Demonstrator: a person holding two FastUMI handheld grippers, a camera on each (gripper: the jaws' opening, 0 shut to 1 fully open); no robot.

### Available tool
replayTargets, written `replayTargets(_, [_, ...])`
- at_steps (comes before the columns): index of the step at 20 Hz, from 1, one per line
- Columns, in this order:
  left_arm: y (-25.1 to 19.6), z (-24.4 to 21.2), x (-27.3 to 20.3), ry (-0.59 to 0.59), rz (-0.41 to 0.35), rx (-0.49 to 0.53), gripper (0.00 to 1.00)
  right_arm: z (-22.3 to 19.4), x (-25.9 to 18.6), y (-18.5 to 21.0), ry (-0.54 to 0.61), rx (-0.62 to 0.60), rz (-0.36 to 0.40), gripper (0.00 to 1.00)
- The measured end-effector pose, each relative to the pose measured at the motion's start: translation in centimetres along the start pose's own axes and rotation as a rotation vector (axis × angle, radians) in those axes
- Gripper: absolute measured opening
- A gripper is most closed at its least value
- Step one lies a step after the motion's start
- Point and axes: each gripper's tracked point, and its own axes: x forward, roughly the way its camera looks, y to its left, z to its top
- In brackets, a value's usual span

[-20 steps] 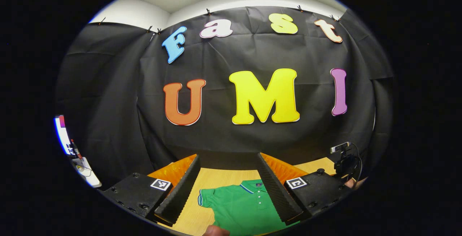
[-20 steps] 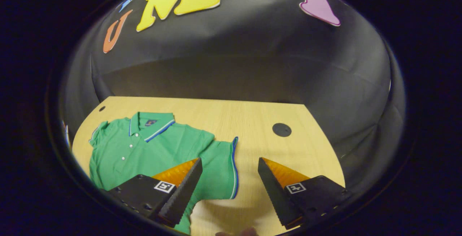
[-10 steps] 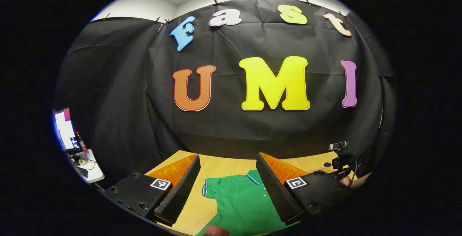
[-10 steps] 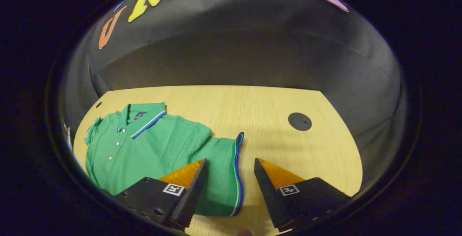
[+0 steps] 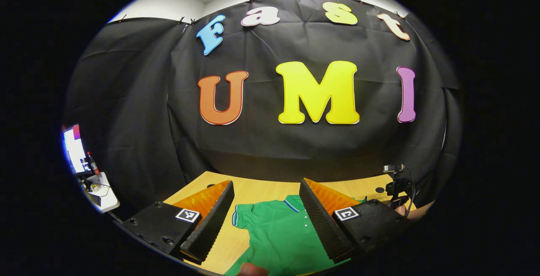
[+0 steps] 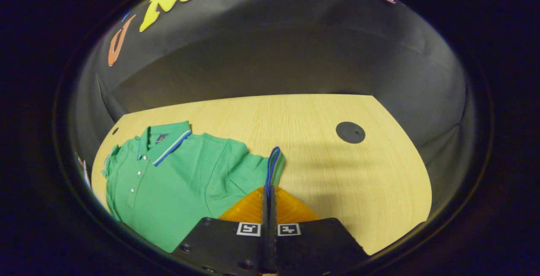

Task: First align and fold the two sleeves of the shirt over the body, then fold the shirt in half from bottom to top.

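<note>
A green polo shirt with a blue-and-white trimmed collar lies face up on the wooden table. In the right gripper view, my right gripper is shut on the striped cuff of the shirt's sleeve, which stands pinched up between the fingers. In the left gripper view, my left gripper hangs open above the shirt, its fingers straddling the collar and the other sleeve without touching the cloth.
A round black grommet sits in the table to the right of the shirt. A small camera on a stand stands at the table's far right. A screen and a white desk lie off to the left.
My right gripper has moved in and shut on the sleeve's cuff, which now stands lifted and bunched. The left gripper stayed open and shifted only slightly over the shirt.
</note>
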Motion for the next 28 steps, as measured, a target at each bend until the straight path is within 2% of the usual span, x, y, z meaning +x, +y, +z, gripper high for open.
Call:
replayTargets(9, [1.3,0.0,-0.2,-0.005,0.013,-0.016,1.00,3.3,-4.5,2.2,-0.058,0.041,-0.015,0.00])
replayTargets(15, [4.1,-0.3,-0.7,-0.005,0.047,-0.025,1.00,5.6,-6.6,11.4,-0.075,0.020,0.050,0.00])
replayTargets(18, [6.5,-0.1,-1.3,-0.012,0.080,-0.034,1.00,5.4,-6.4,16.4,-0.061,-0.005,0.090,0.00])
replayTargets(23, [10.9,-0.2,-2.3,-0.009,0.145,-0.039,0.99,3.9,-5.1,21.9,-0.011,-0.019,0.117,0.00])
replayTargets(26, [12.8,-0.8,-2.5,-0.002,0.157,-0.054,1.00,4.1,-6.2,25.3,-0.018,0.026,0.194,0.13])
replayTargets(28, [13.8,-1.3,-2.0,0.011,0.157,-0.060,1.00,4.9,-7.8,26.1,-0.058,0.004,0.210,0.44])
